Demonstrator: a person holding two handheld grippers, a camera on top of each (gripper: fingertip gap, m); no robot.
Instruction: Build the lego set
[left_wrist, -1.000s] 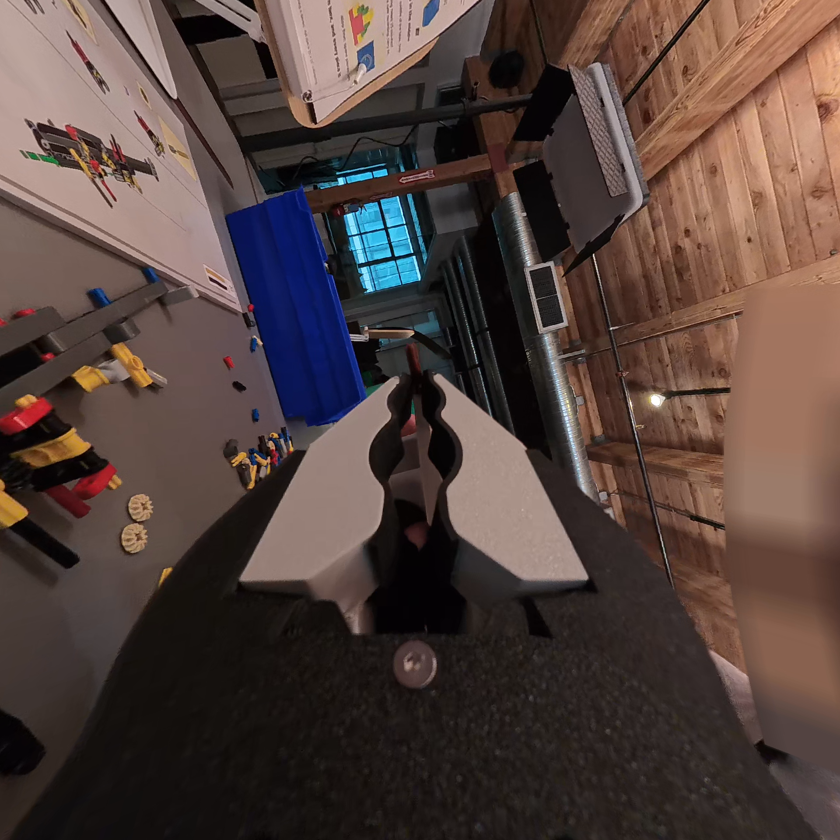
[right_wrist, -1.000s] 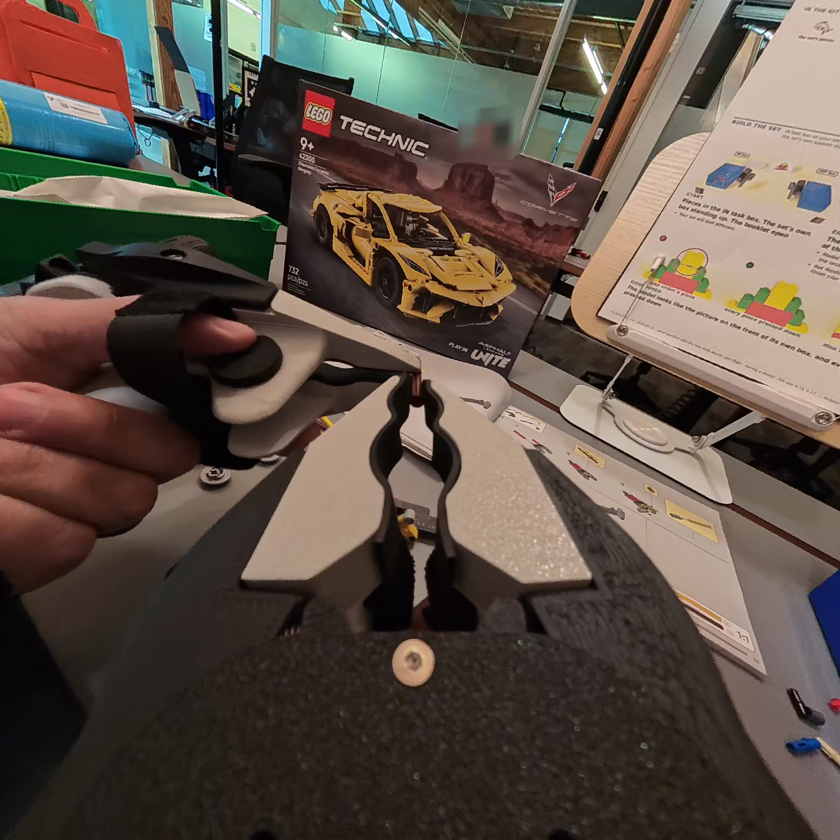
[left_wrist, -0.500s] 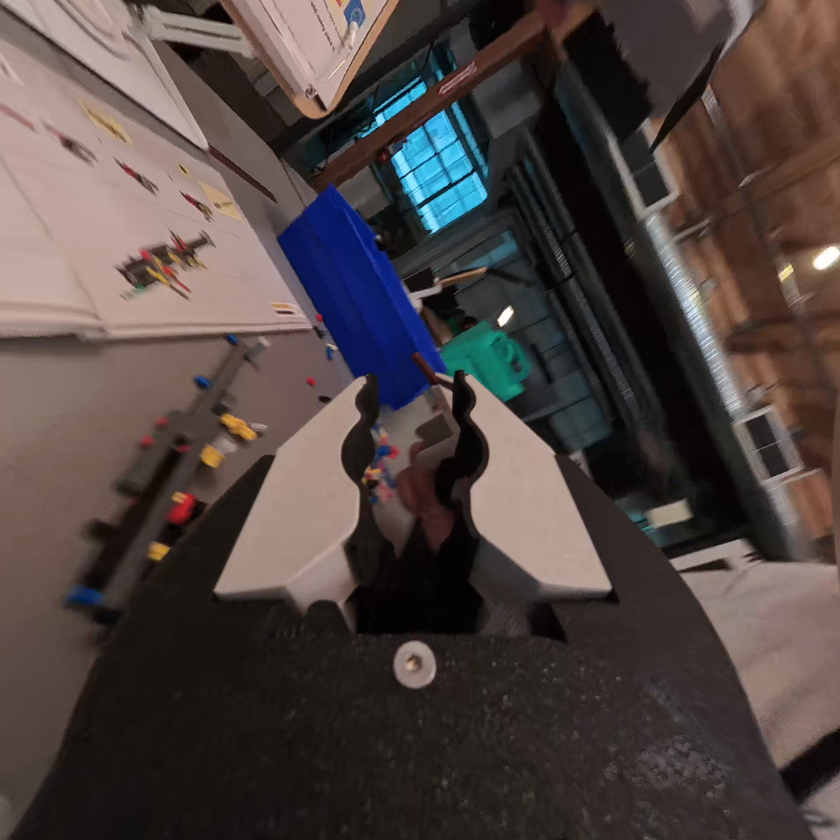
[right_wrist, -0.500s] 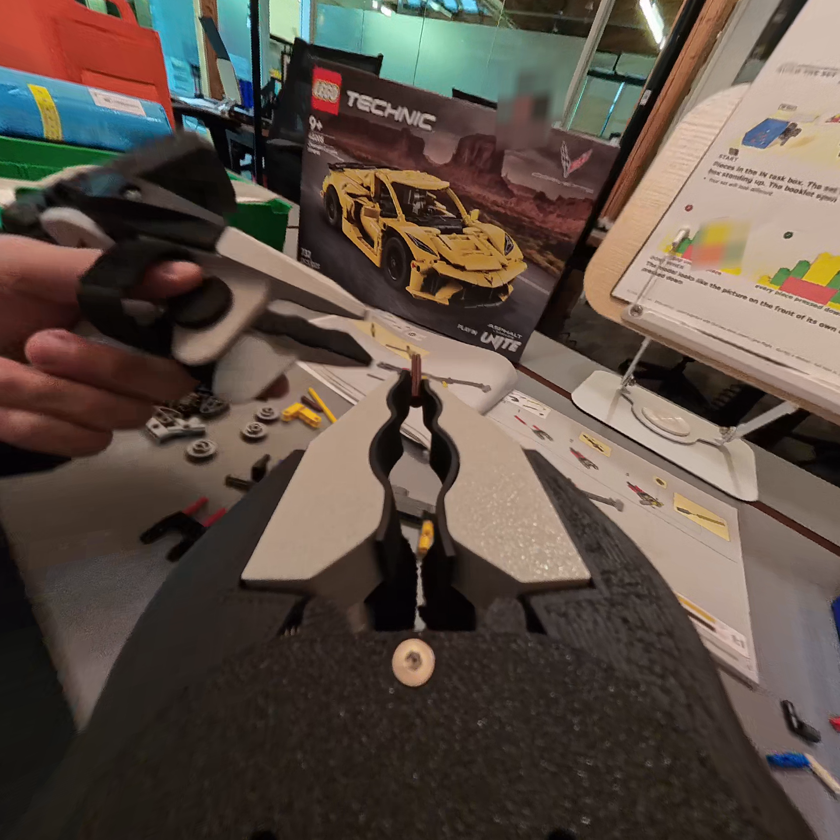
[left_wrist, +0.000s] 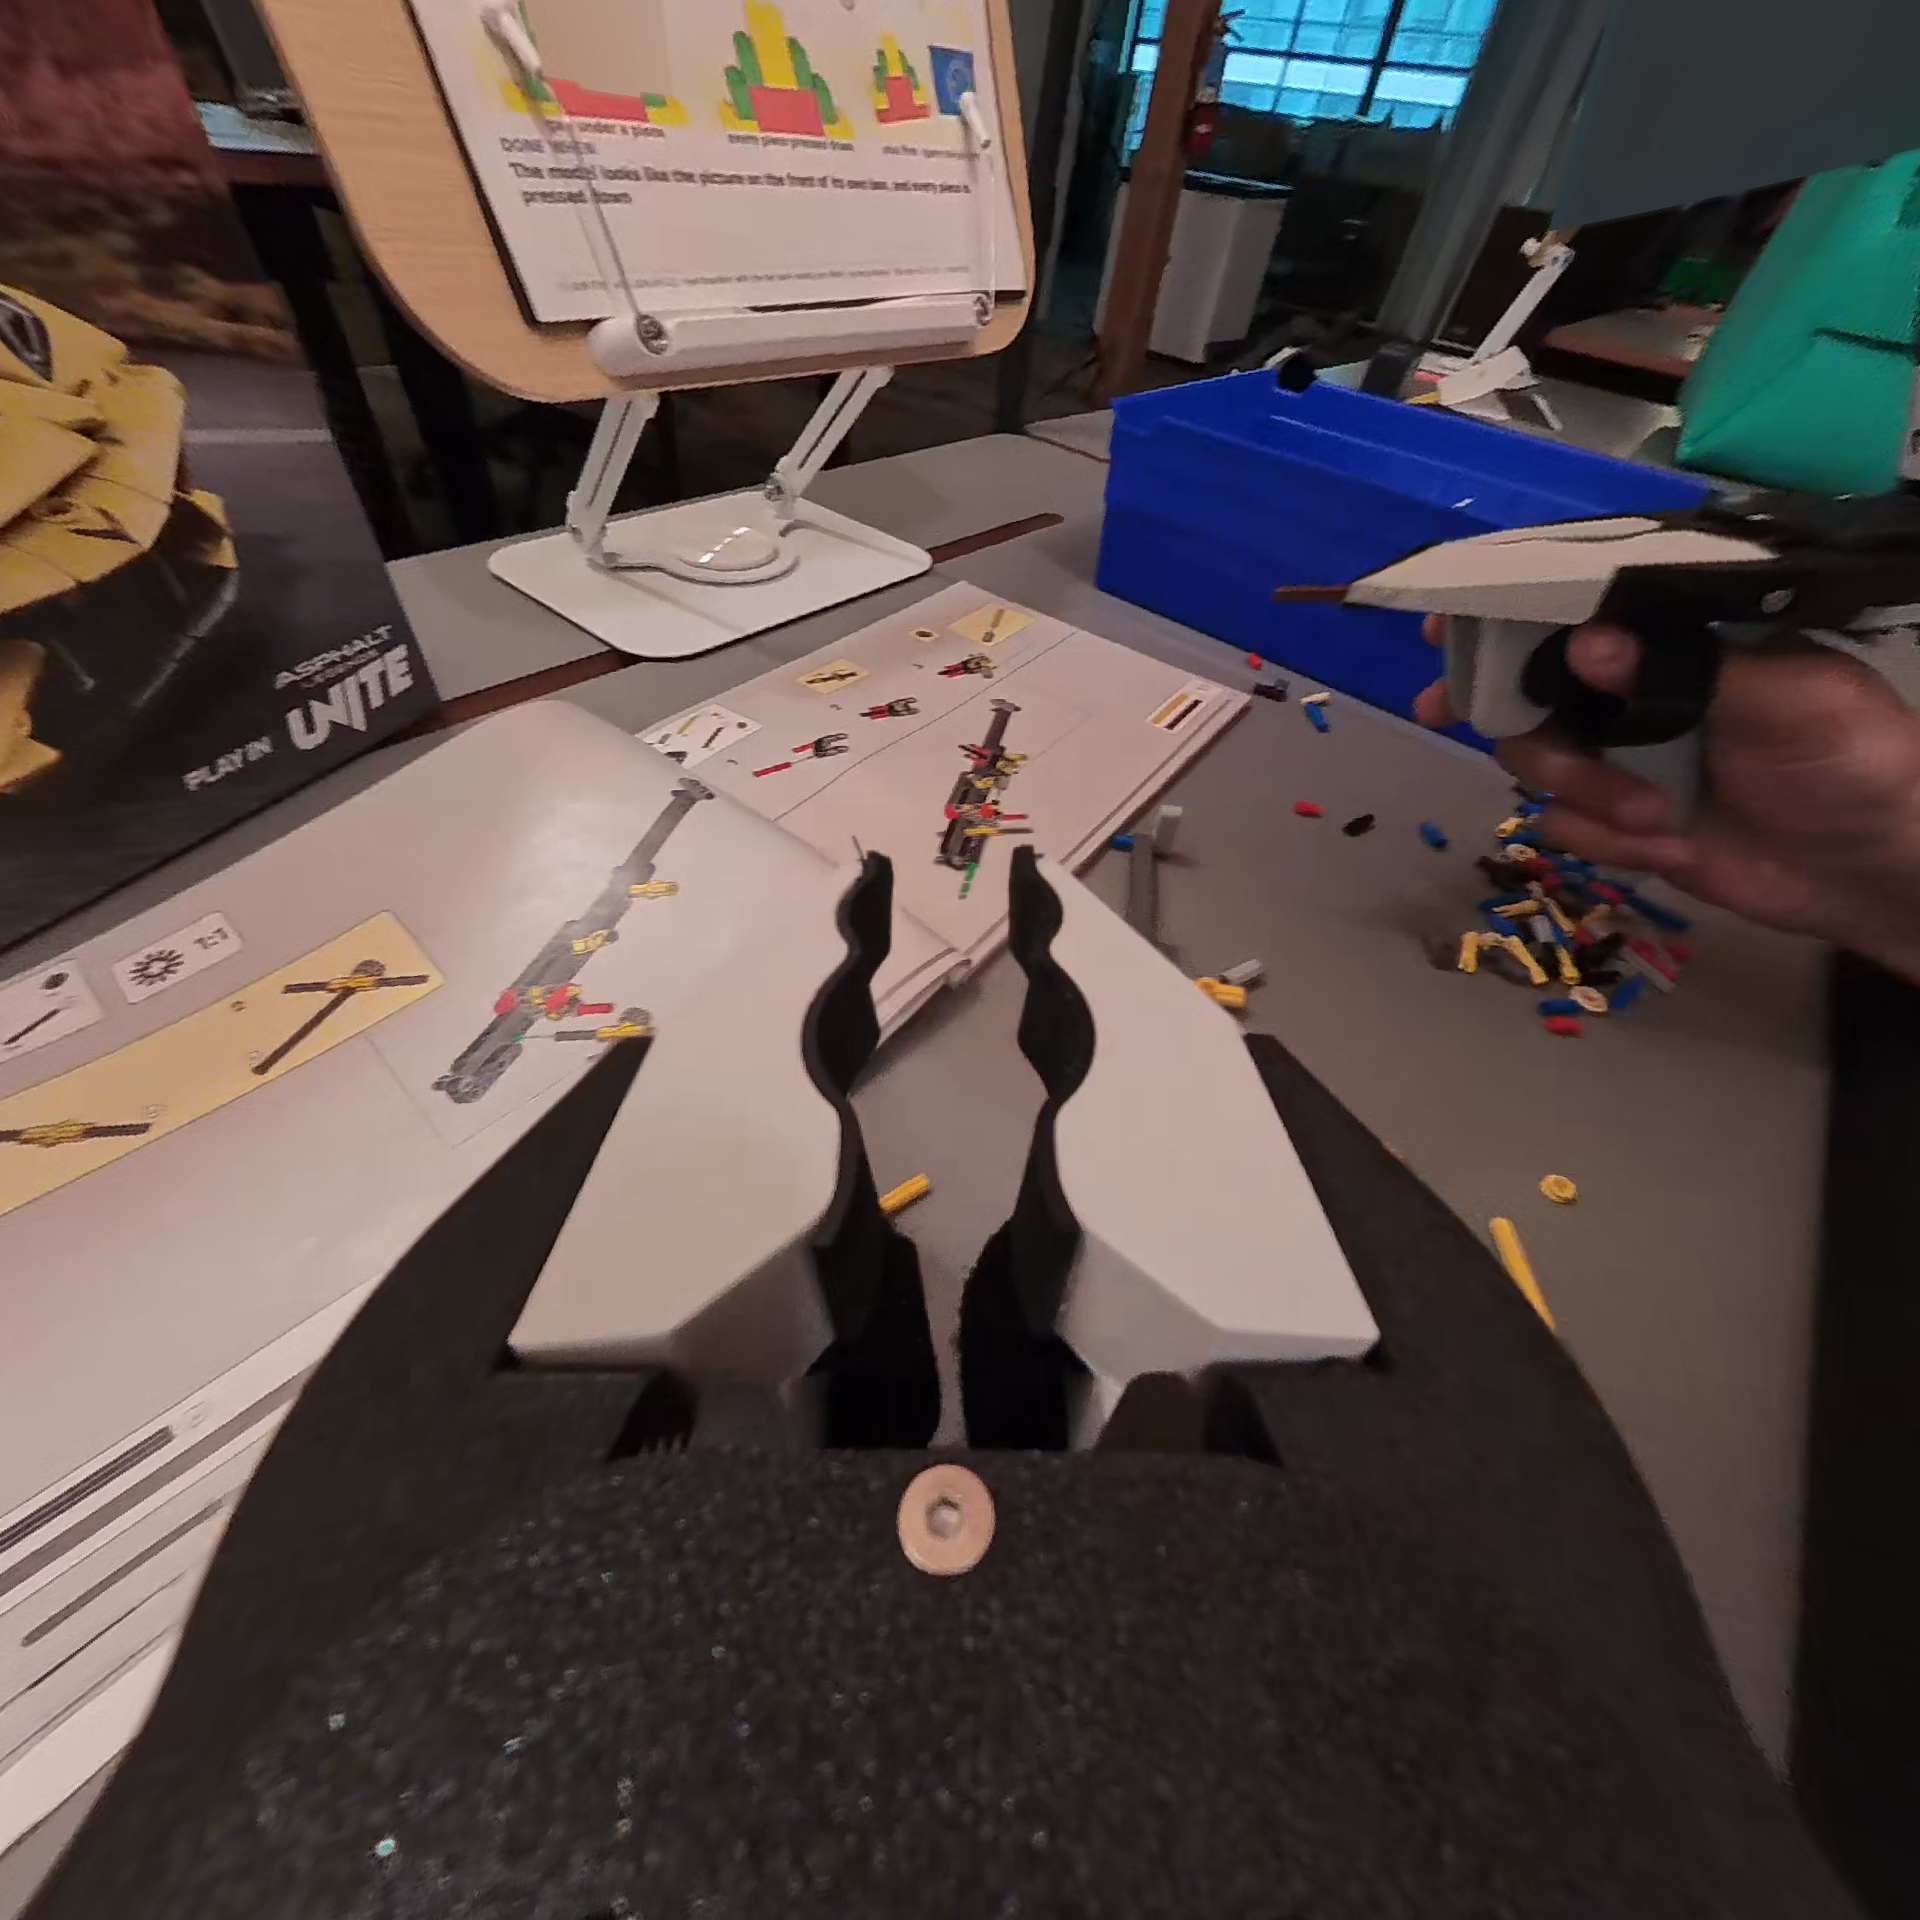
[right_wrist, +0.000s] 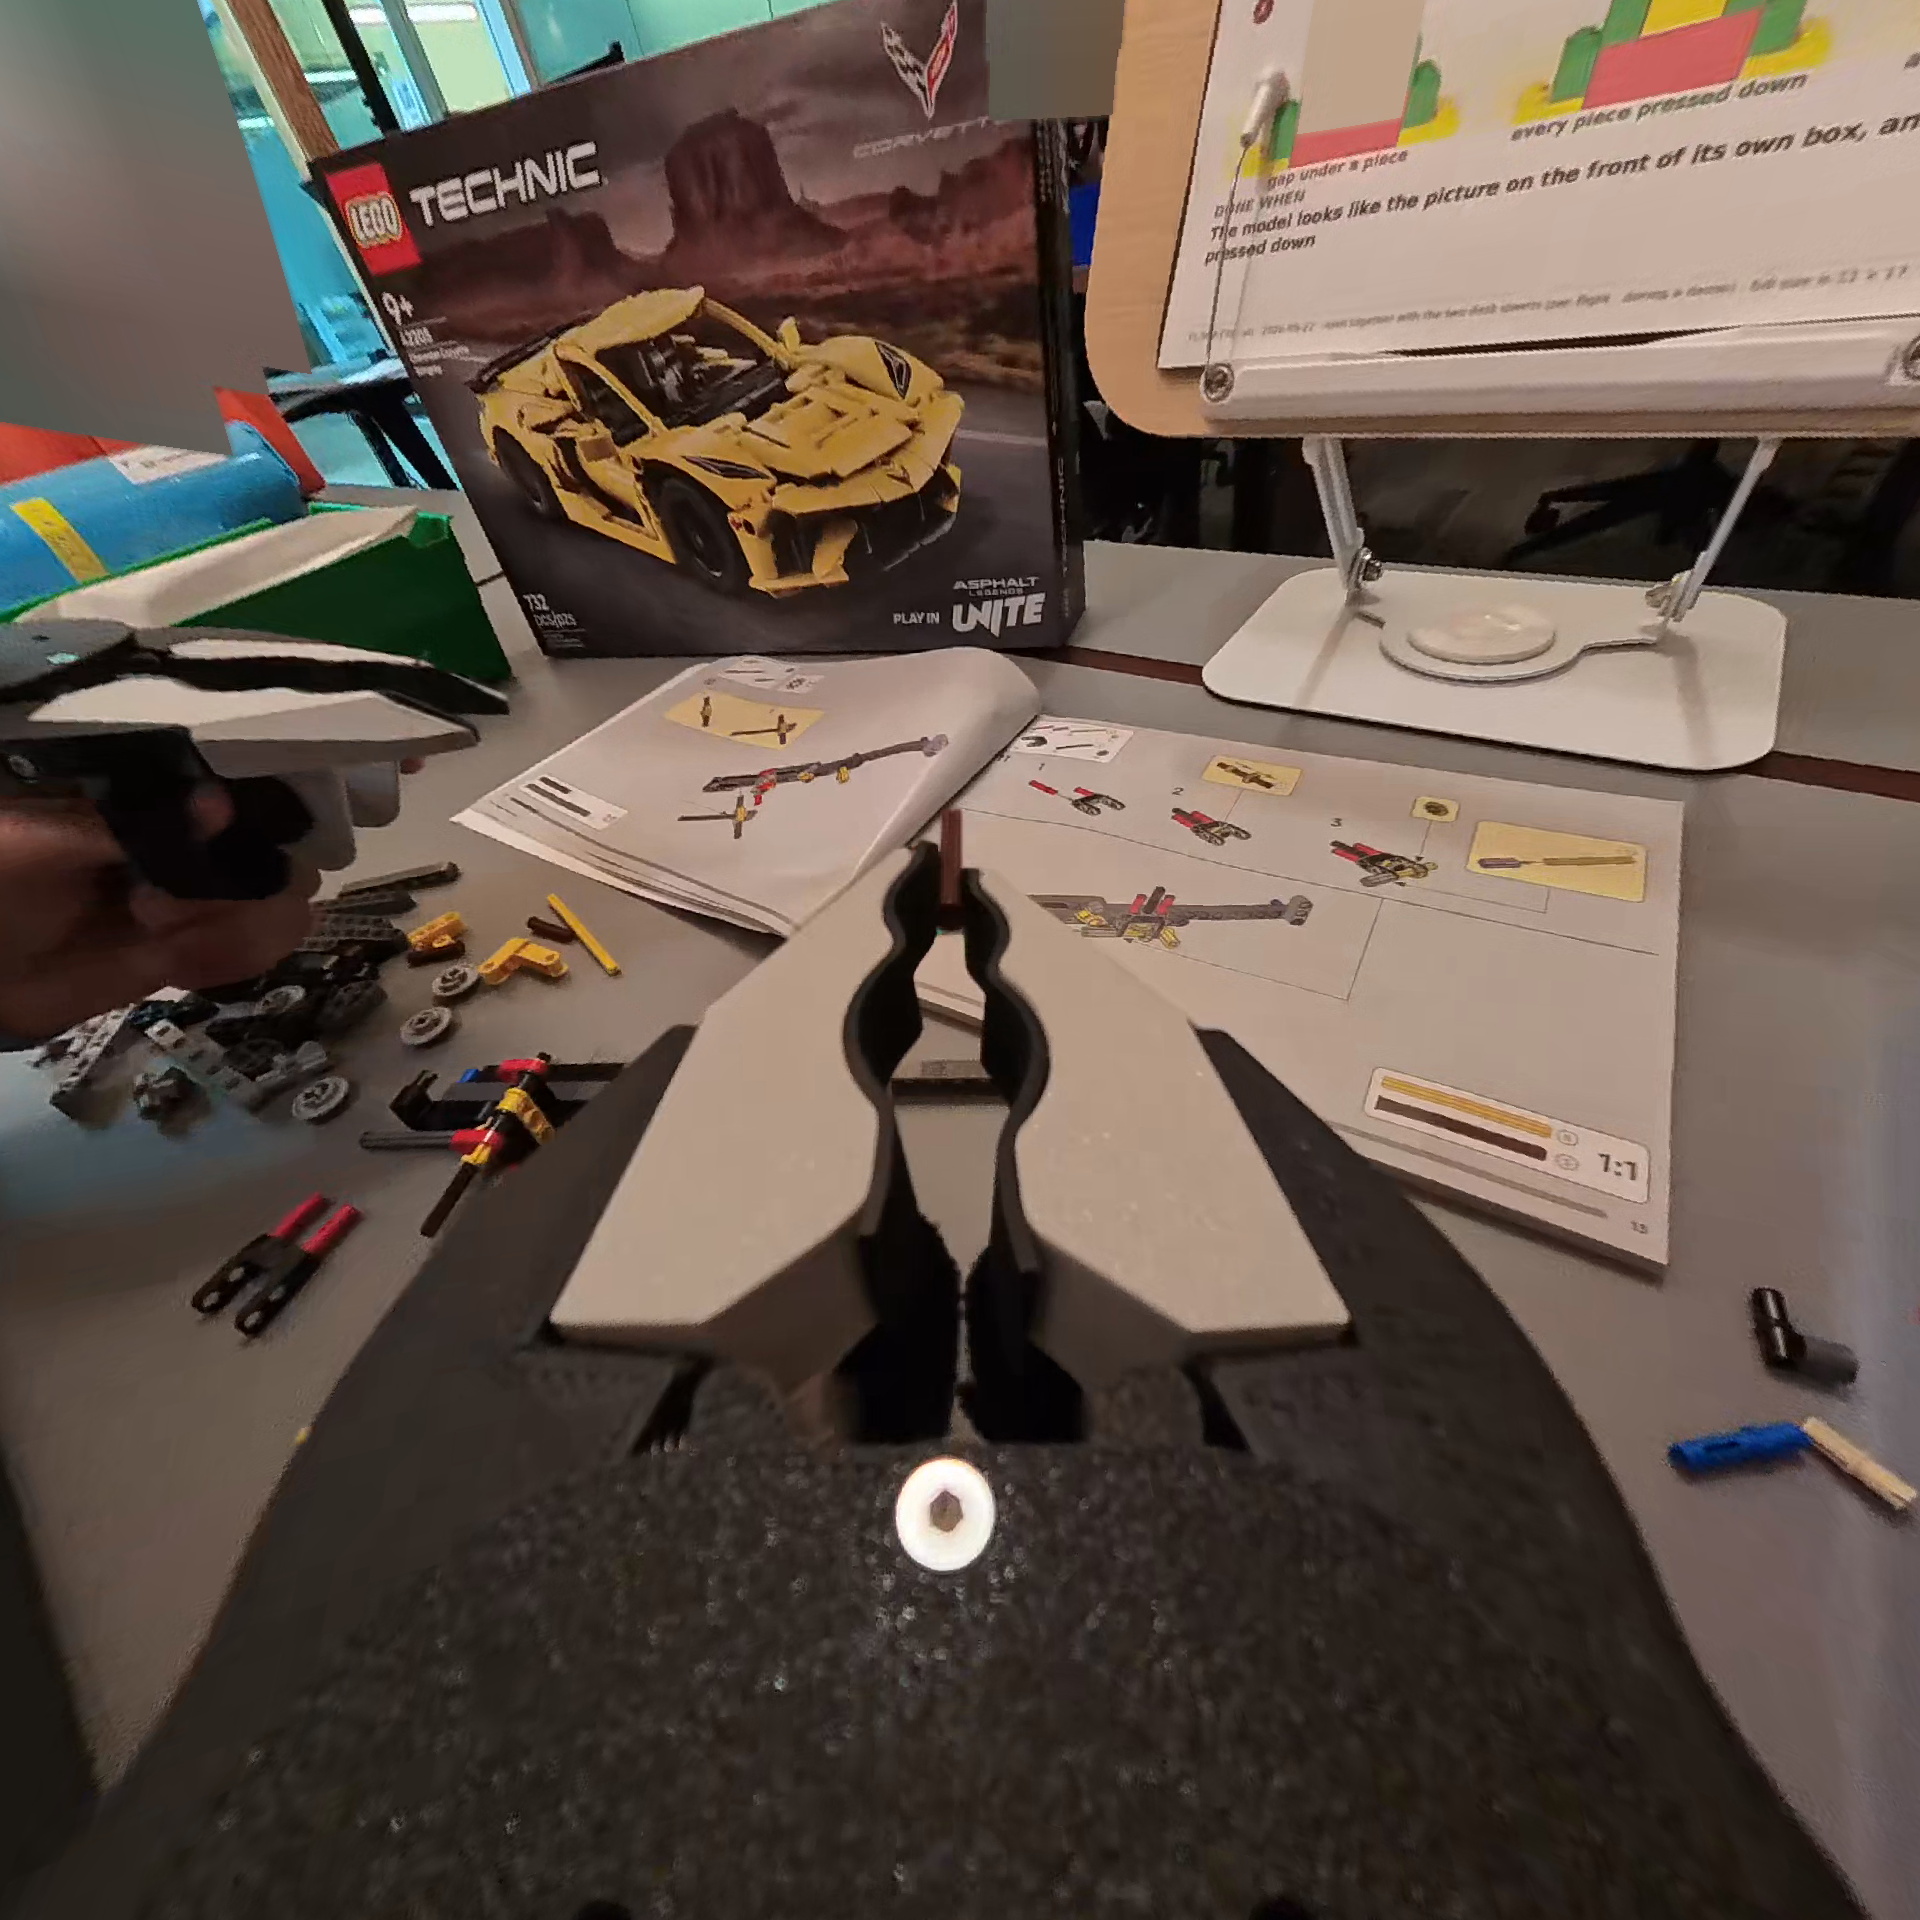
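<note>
Currently right gripper (right_wrist: 943, 881) pinches a thin brown axle (right_wrist: 950, 854) at its tips, above the open instruction booklet (right_wrist: 1351, 966). Left gripper (left_wrist: 945, 871) is spread, nothing between its fingers, booklet just ahead.

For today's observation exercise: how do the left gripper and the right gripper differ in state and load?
The left gripper is open with nothing between its fingers; the right gripper is shut on a thin brown axle that sticks out past its tips. Both have grey fingers with wavy black pads and are held above the open instruction booklet.
</note>
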